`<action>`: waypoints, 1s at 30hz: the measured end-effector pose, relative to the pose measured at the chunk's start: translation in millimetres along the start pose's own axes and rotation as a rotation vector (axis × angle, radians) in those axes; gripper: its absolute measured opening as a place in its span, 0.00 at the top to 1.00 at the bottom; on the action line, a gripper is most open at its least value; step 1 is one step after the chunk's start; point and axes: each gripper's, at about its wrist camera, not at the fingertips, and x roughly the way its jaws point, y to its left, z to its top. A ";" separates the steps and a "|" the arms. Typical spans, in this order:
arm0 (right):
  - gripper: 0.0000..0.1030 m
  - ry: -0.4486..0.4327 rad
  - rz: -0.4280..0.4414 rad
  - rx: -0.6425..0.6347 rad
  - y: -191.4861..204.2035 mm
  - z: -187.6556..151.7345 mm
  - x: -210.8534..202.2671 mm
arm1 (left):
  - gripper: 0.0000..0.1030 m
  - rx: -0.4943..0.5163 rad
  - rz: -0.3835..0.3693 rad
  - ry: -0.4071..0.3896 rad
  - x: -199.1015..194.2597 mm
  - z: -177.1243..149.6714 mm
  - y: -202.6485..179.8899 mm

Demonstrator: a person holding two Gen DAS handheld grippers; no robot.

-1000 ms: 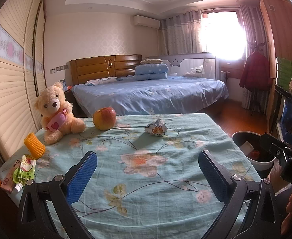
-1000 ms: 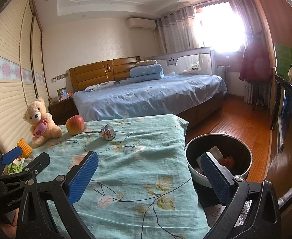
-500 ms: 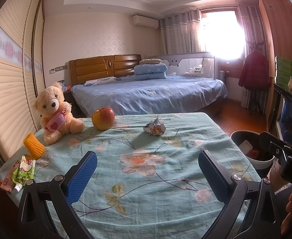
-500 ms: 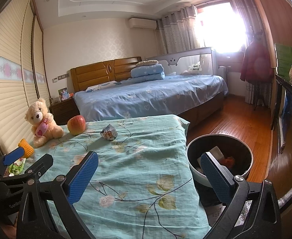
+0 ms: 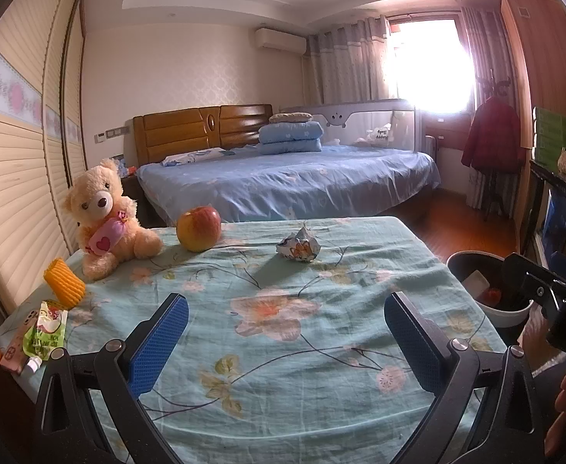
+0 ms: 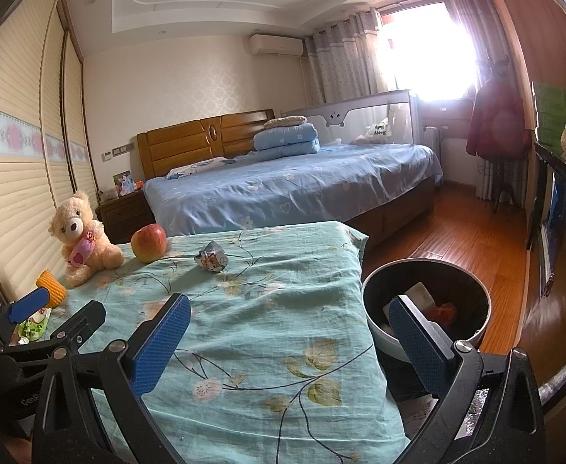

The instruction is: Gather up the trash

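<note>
Covering the table: a teal floral cloth (image 5: pixel 283 328), wrinkled, was the landmark surface.
Trash on cloth: a crumpled wrapper (image 5: pixel 297 248) lay near its far edge; a green pouch (image 5: pixel 45 332) lay at its left edge.
Other items: an apple (image 5: pixel 198 228), teddy bear (image 5: pixel 103 216) and yellow corn toy (image 5: pixel 64 286) sat along its far-left side.
Bin: a dark trash bin (image 6: pixel 425 270) stood on the wood floor just right of the cloth.
Left gripper (image 5: pixel 283 342): fingers spread apart above the cloth, empty.
Right gripper (image 6: pixel 288 342): spread apart, empty, over the cloth's right edge.
Room: a blue bed (image 5: pixel 283 181) stood beyond the cloth.
</note>
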 end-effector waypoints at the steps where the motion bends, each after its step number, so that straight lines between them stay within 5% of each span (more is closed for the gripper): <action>1: 0.00 0.001 0.000 0.001 -0.2 0.0 0.1 | 0.00 0.000 -0.001 0.000 0.5 0.0 0.1; 22: 0.00 0.010 0.002 0.006 1.6 -0.4 0.1 | 0.00 0.007 -0.012 0.014 7.8 2.7 0.5; 30: 0.00 0.075 0.005 0.023 9.2 -3.9 13.0 | 0.01 -0.023 -0.026 0.069 21.7 5.2 11.1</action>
